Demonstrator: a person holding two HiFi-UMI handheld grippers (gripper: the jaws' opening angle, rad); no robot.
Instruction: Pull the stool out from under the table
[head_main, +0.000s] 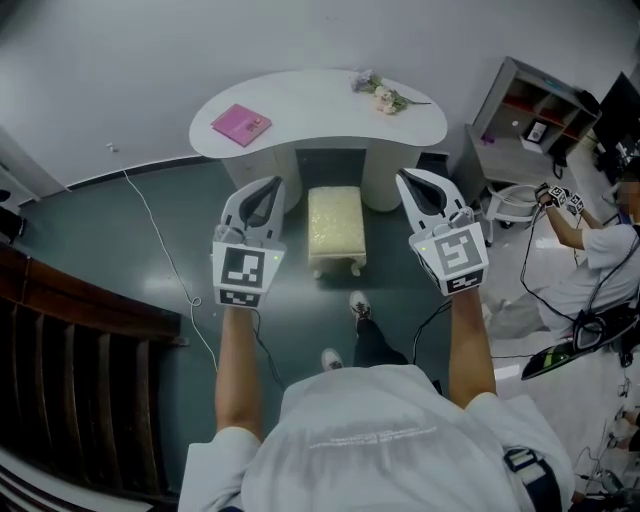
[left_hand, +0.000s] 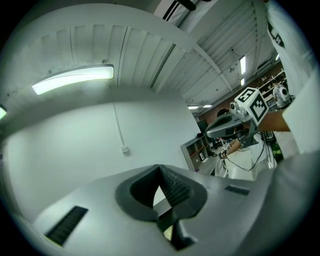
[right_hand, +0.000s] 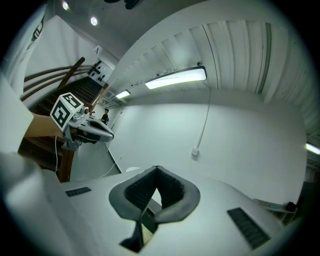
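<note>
Head view alone shows stool (head_main: 335, 222) by table (head_main: 320, 100); left gripper (head_main: 270, 183) and right gripper (head_main: 404, 177) jaws meet, empty.

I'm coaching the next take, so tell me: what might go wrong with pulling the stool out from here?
1. Both the left gripper and the right gripper have their jaws together and hold nothing. Unopened, they would likely slide off the stool.
2. The stool sits between the supports of the table. A crooked pull might bump them and jolt the flowers.
3. The person's shoe lies right in the stool's path.
</note>
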